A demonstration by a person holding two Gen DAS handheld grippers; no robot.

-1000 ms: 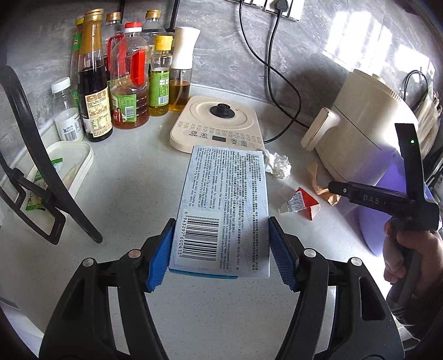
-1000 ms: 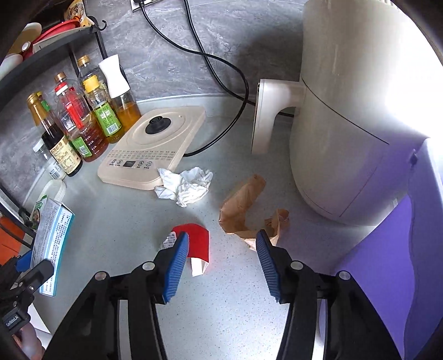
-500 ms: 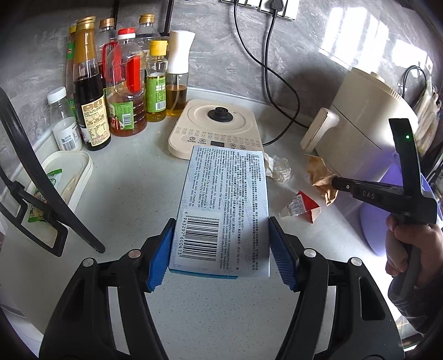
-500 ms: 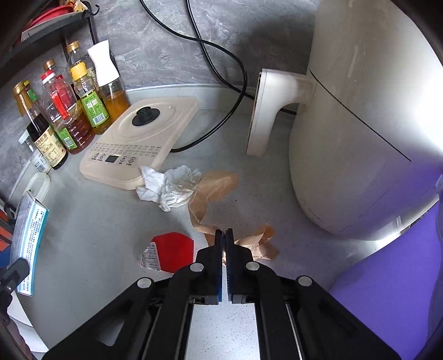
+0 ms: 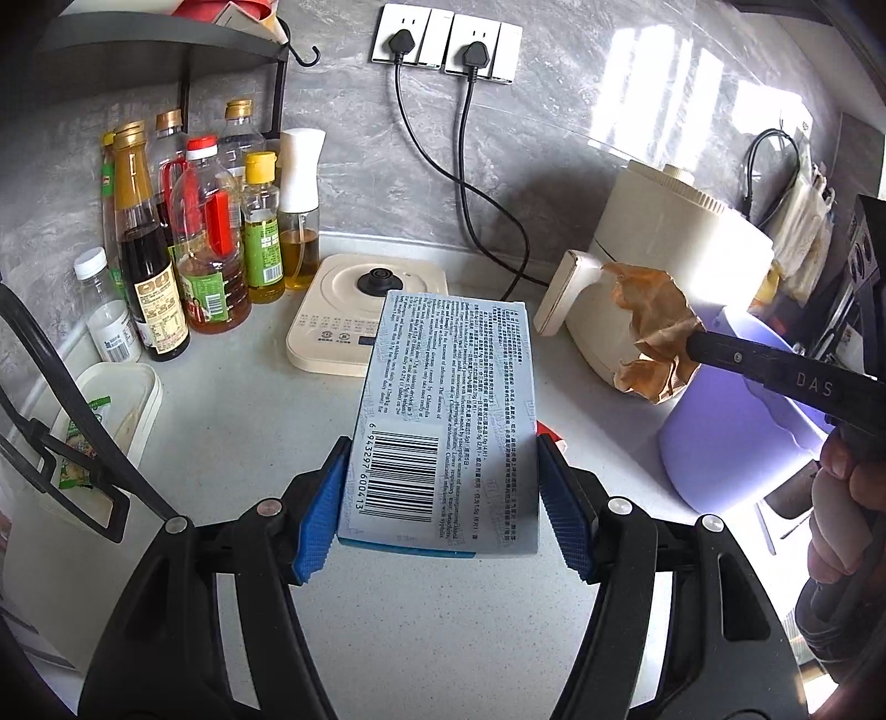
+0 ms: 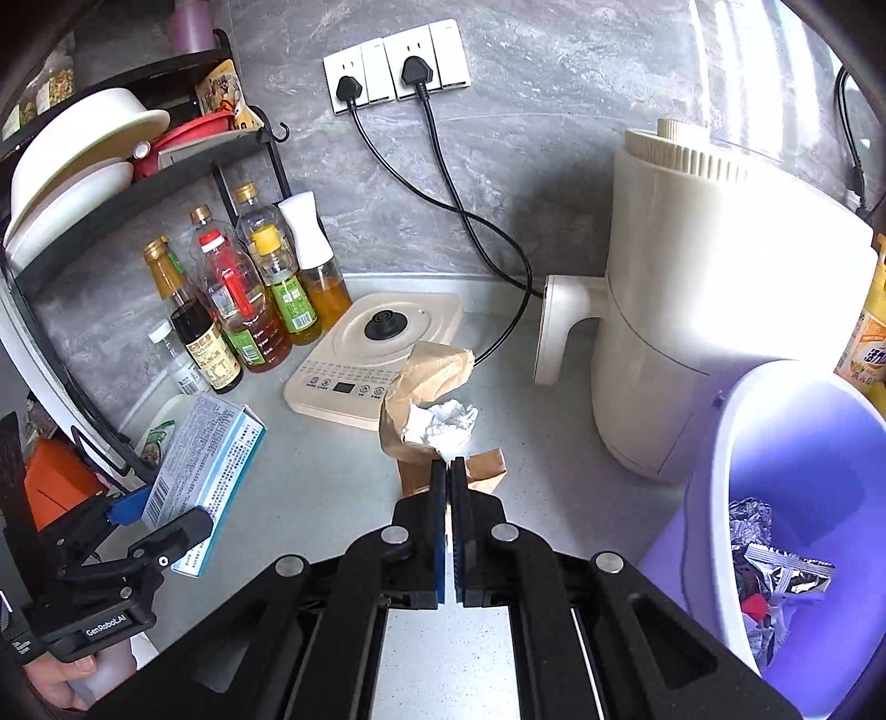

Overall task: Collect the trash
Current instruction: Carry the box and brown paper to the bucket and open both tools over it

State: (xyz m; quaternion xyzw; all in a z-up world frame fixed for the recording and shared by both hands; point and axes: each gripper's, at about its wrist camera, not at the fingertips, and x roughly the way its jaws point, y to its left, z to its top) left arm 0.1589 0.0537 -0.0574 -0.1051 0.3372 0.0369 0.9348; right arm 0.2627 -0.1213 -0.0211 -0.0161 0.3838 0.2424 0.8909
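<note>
My right gripper (image 6: 449,487) has lifted the brown paper (image 6: 429,387) at frame centre, pinched thinly; it may slip short of the purple bin (image 6: 720,471); my left gripper (image 5: 443,509) clamps the box (image 5: 451,410).

Grey marbled wall (image 5: 581,111) behind, streaked with bright window glare at two o'clock. White socket strip (image 5: 446,47) at twelve, two black plugs in, cords trailing down to a pale speckled countertop (image 5: 249,399). Black wire shelf (image 6: 138,160) at ten, stacked with white bowls (image 6: 77,144). Cluster of condiment bottles (image 5: 199,249) at nine. Cream appliance (image 6: 720,310) at three.
</note>
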